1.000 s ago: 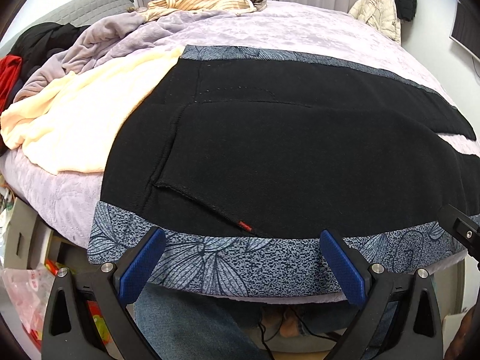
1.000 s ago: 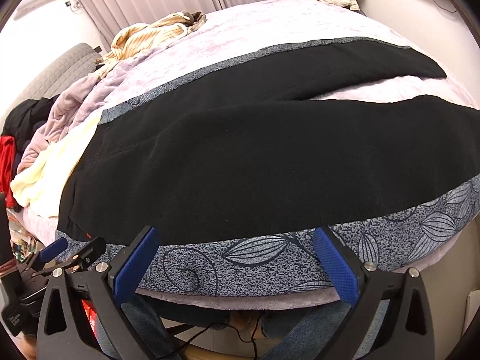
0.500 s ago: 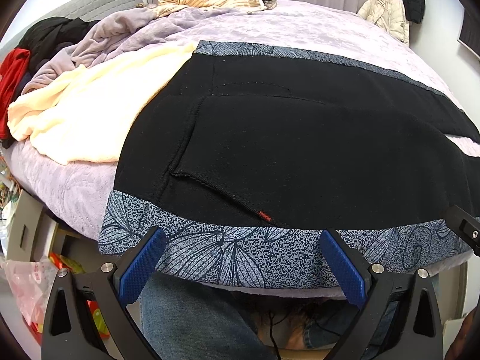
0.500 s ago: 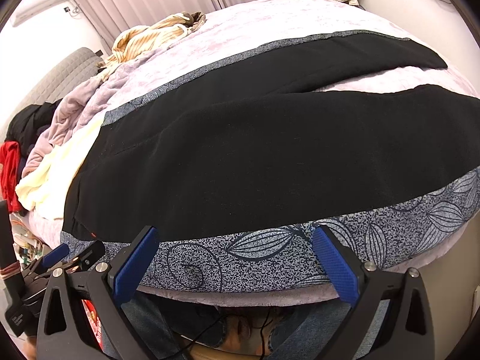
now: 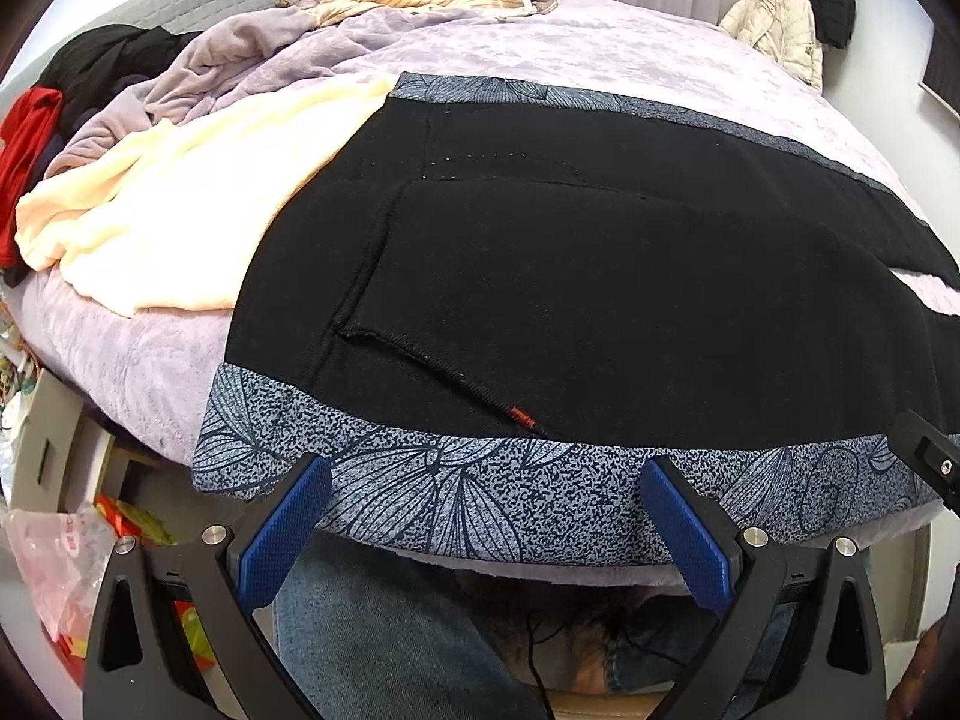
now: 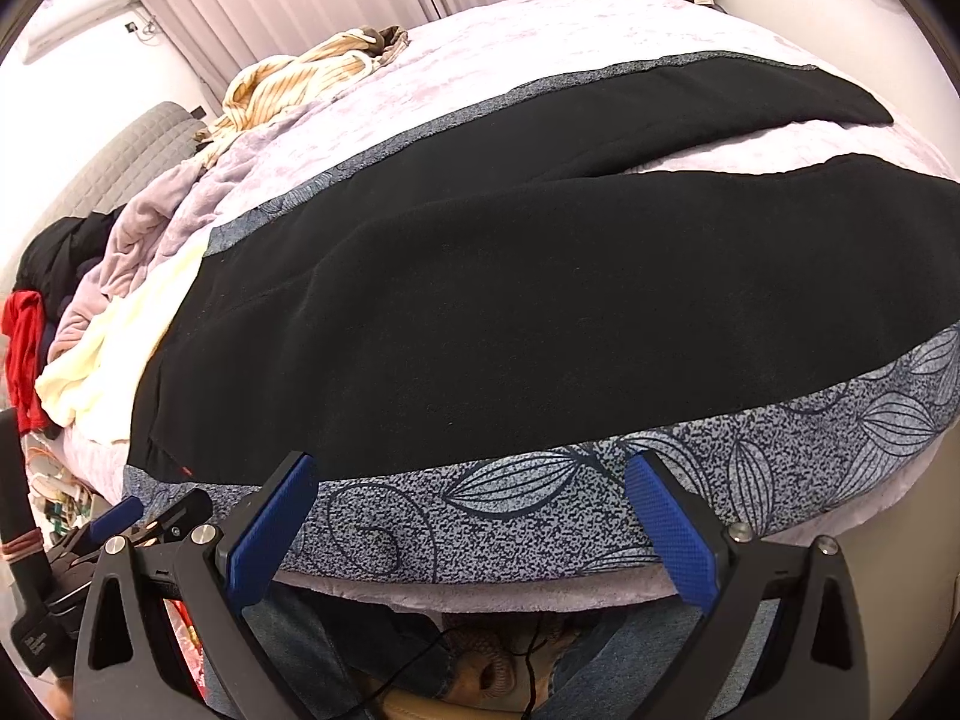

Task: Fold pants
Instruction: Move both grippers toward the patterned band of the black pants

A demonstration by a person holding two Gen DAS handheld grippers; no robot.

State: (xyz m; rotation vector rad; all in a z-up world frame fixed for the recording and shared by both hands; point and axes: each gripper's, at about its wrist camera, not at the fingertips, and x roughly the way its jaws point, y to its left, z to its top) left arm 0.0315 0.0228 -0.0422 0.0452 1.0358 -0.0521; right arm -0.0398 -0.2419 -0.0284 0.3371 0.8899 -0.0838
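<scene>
Currently the black fleece pants with a grey leaf-print side band (image 5: pixel 570 300) lie spread flat across the lilac-covered bed (image 5: pixel 540 42), waist toward the left and both legs running right, parted by a strip of bedcover. The left gripper (image 5: pixel 480 516) hovers just off the near printed band below the pocket seam, blue-padded fingers (image 5: pixel 282 528) spread wide and holding nothing. The right gripper (image 6: pixel 474 516) hangs beside the same band further along the leg, likewise released and empty. By my judgement no fold is made yet; this is the approach to the first grasp. Next, both should pinch the near edge and carry it over onto the far leg.
</scene>
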